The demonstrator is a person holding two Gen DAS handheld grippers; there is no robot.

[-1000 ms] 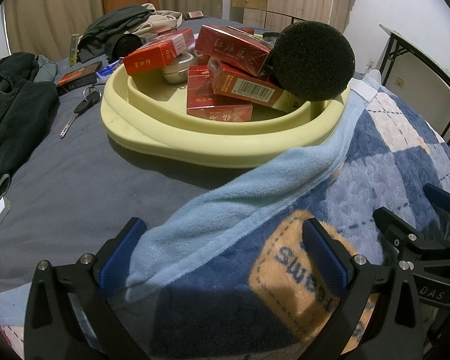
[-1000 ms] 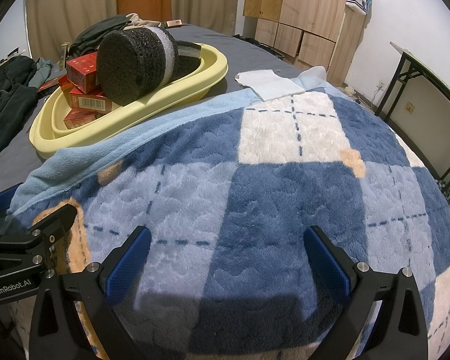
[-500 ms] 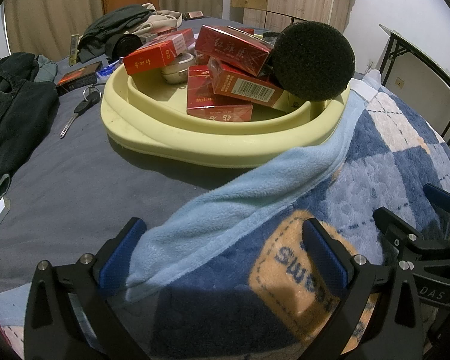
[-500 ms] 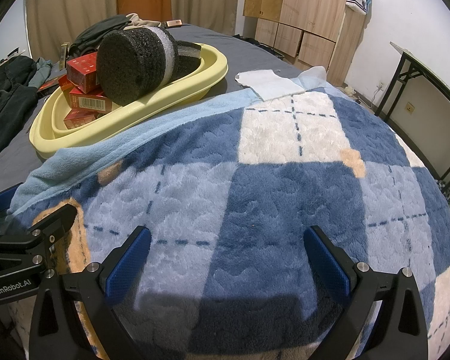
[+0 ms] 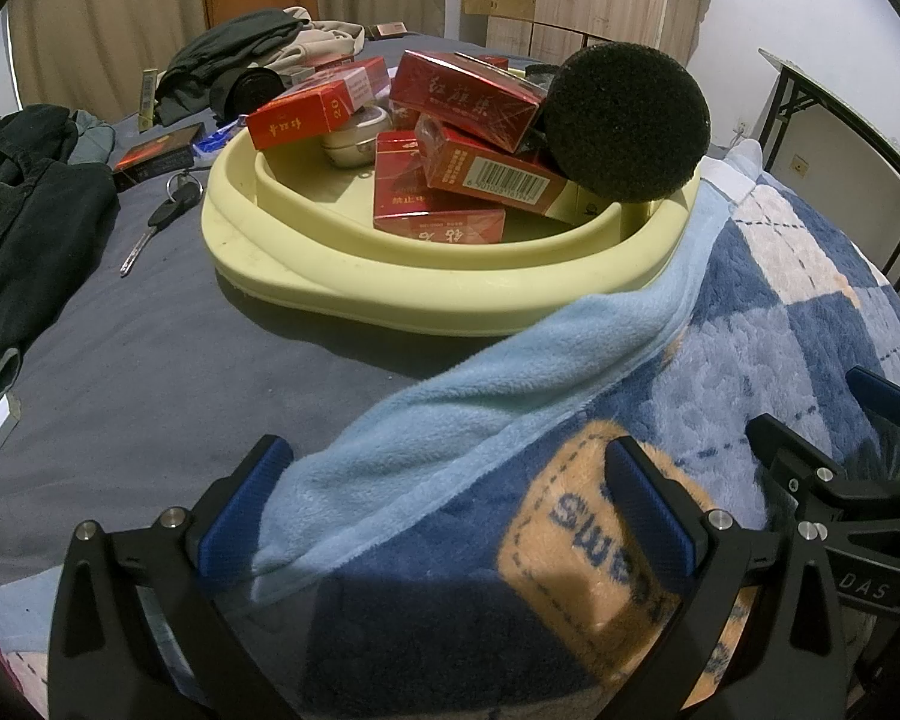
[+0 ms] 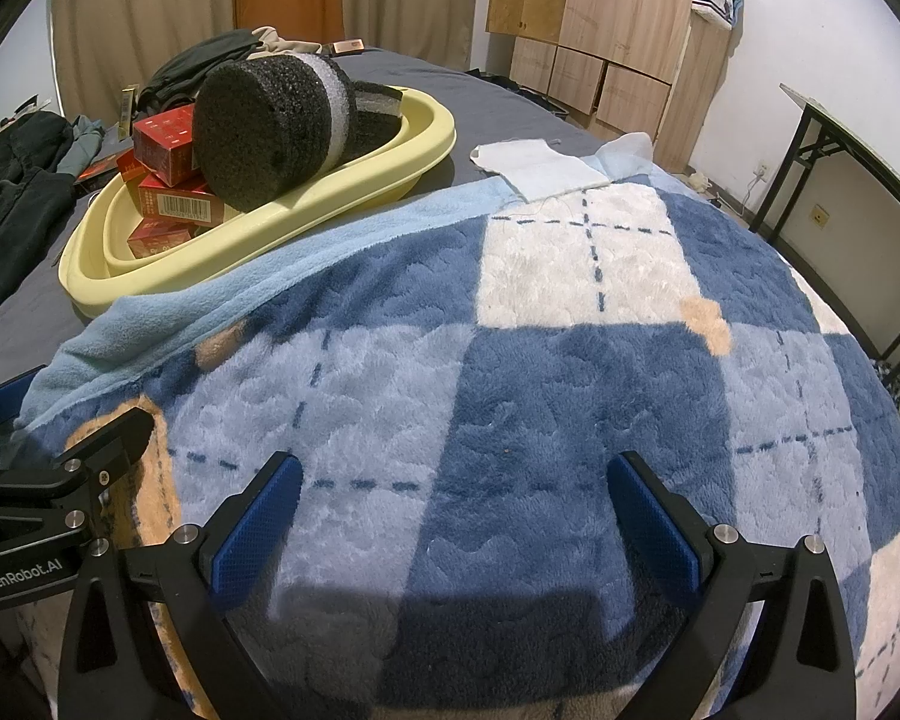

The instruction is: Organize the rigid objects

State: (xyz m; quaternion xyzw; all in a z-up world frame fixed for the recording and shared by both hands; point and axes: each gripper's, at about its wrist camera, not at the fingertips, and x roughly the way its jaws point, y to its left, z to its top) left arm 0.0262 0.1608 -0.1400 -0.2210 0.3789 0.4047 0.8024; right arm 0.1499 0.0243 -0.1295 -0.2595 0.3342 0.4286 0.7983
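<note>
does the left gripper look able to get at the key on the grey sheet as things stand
Probably yes. The left gripper is open and empty, and the key lies bare on the grey sheet, left of the yellow tub. Nothing covers it, though it lies flat, so pinching it may be fiddly.

Piled yellow tub [image 5: 426, 294] beyond bare blanket [image 6: 510, 360]

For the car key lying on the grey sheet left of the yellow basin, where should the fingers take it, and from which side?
Probably by the black head of the key, coming from above. The key lies flat on the grey sheet, blade pointing toward the camera; the blade is thin, while the head is thicker, with open sheet on both sides. The left gripper is open and nearer.
</note>
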